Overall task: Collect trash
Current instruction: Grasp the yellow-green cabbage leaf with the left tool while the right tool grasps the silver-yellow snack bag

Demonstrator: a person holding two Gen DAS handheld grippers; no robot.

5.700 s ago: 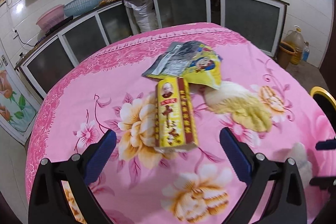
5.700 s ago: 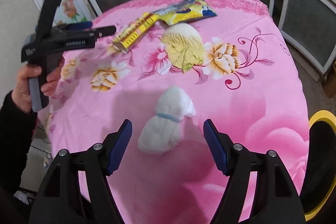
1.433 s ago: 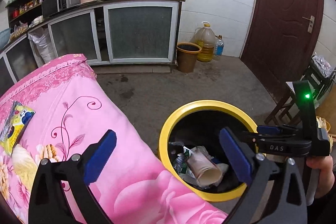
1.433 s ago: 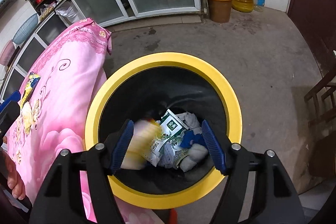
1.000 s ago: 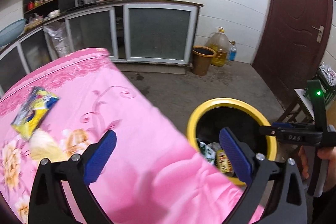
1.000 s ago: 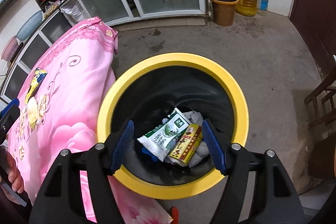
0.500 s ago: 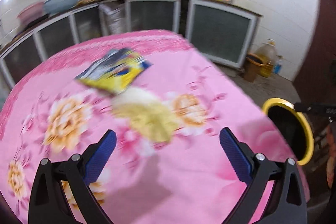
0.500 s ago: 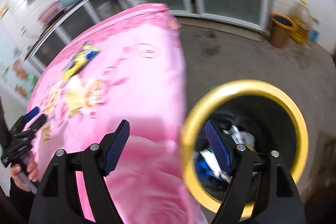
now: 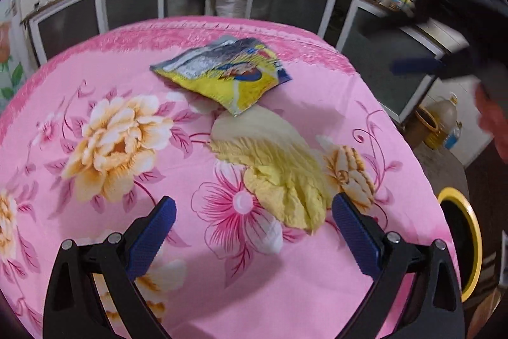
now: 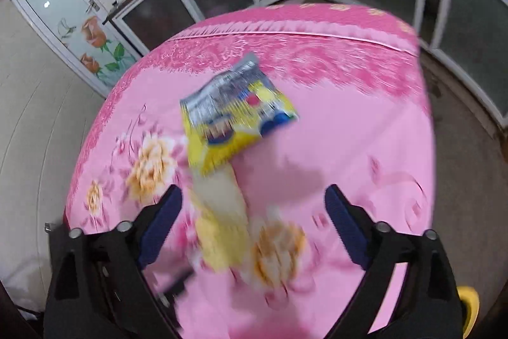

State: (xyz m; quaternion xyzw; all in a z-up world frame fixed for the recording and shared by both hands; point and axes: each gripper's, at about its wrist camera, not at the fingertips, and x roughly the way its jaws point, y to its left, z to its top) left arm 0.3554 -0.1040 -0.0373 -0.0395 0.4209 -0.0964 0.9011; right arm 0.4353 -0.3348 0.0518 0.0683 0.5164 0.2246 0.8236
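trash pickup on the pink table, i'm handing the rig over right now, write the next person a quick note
Left hand-held gripper: open, empty, low over the near part of the pink tablecloth.
Right hand-held gripper: open, empty, above the table; its view is blurred.
On the table: a yellow snack bag towards the far side, its near corner overlapping a cabbage leaf that lies just ahead of the left gripper.
Yellow-rimmed bin stands on the floor off the table's right edge.
Done: nothing in either gripper.
Left: leaf and bag both need to go in the bin. The leaf looks closest to the left gripper.
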